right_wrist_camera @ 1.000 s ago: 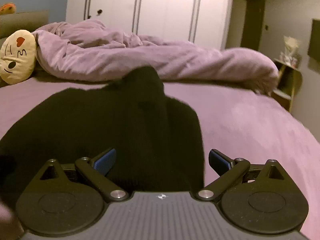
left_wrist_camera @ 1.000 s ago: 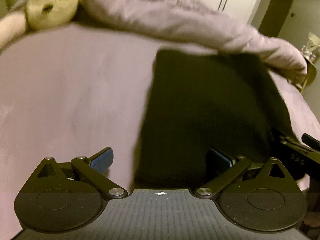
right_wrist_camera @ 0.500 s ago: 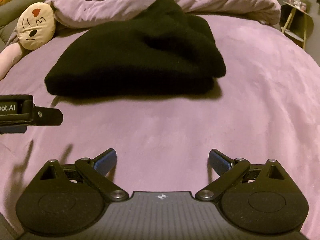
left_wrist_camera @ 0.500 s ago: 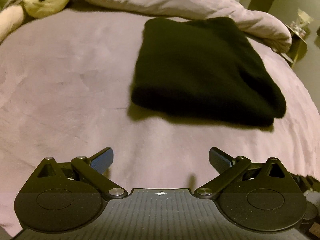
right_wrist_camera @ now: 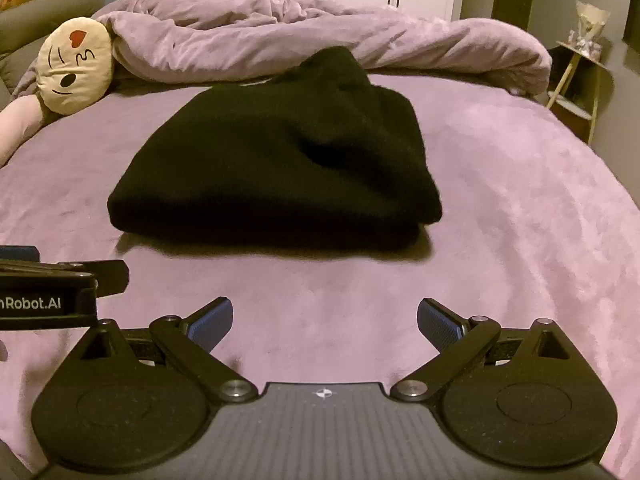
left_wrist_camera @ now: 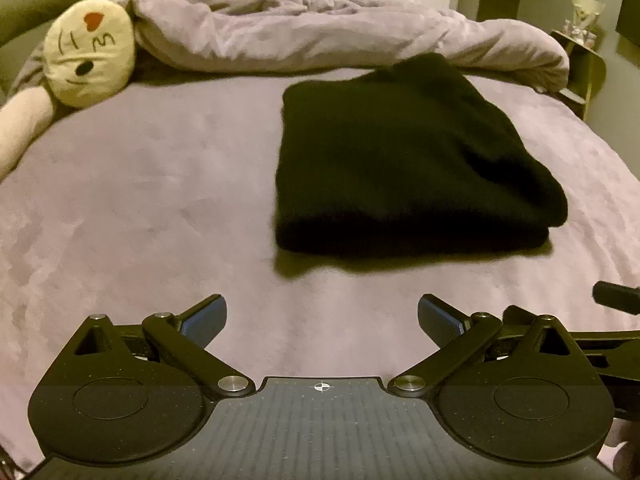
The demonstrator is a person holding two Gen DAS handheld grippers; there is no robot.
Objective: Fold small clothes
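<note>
A black knit garment (left_wrist_camera: 404, 160) lies folded into a thick rectangle on the purple bed sheet (left_wrist_camera: 140, 200). In the right wrist view the same garment (right_wrist_camera: 280, 164) sits in the middle of the bed, with a raised bump at its far end. My left gripper (left_wrist_camera: 322, 320) hovers open in front of the garment's near edge, apart from it, nothing between its fingers. My right gripper (right_wrist_camera: 324, 320) is open too, held back from the near fold. The left gripper's body (right_wrist_camera: 48, 292) shows at the left edge of the right wrist view.
A bunched purple duvet (left_wrist_camera: 320, 28) runs across the far side of the bed. A round cream plush face (left_wrist_camera: 90, 58) with a pink arm lies at the far left. A small side table (right_wrist_camera: 580, 80) stands past the bed's right edge. White wardrobe doors stand behind.
Both grippers pulled back from the black garment, which was right at the fingers a second ago. The garment now lies folded and untouched on the sheet. Both stayed open throughout.
</note>
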